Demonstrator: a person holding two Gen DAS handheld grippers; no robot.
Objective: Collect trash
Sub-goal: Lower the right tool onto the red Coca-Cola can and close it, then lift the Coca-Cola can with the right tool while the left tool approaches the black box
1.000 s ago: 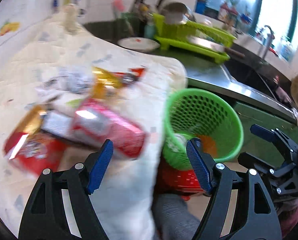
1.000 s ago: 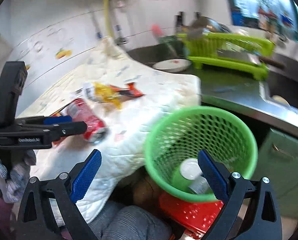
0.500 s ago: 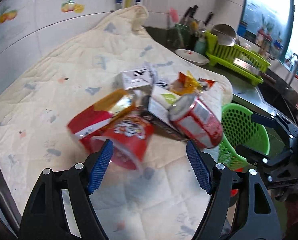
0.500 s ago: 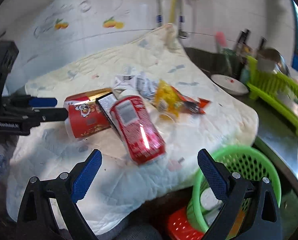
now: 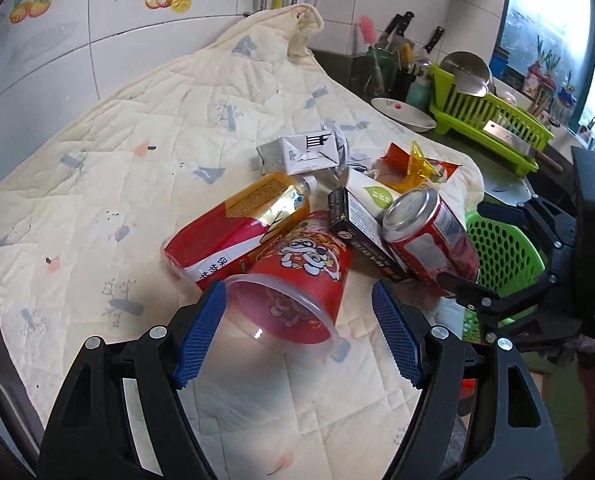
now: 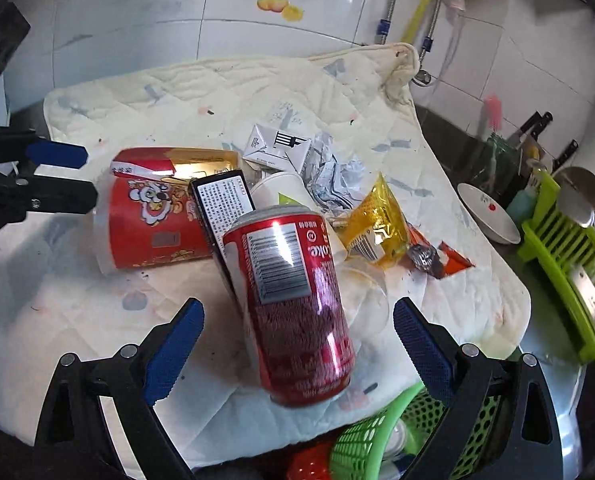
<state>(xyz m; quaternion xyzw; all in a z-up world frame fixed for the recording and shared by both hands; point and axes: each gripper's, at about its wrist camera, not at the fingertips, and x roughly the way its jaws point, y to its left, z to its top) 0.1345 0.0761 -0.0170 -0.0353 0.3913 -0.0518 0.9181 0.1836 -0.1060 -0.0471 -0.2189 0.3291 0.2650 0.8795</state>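
A heap of trash lies on a cream quilted cloth (image 5: pixel 145 128). In it are a red soda can (image 6: pixel 297 304) (image 5: pixel 429 236), a red noodle cup (image 5: pixel 297 284) (image 6: pixel 153 224), a black carton (image 5: pixel 361 232), a white cigarette pack (image 5: pixel 301 152) and a yellow wrapper (image 6: pixel 373 220). My left gripper (image 5: pixel 299 334) is open, its fingers either side of the noodle cup's mouth. My right gripper (image 6: pixel 299 348) is open, its fingers either side of the red can. A green mesh basket (image 5: pixel 501 252) (image 6: pixel 381 440) stands below the cloth's near edge.
A white plate (image 5: pixel 403 114), a lime dish rack (image 5: pixel 493 120) and a knife holder (image 5: pixel 385 64) stand on the dark counter at the right. A tiled wall with fruit stickers (image 6: pixel 277 4) is behind. A red basket (image 6: pixel 309 460) sits under the green one.
Both grippers have swung from over the green basket up to the trash heap. The left now faces the noodle cup, the right faces the red can. Both stay open.
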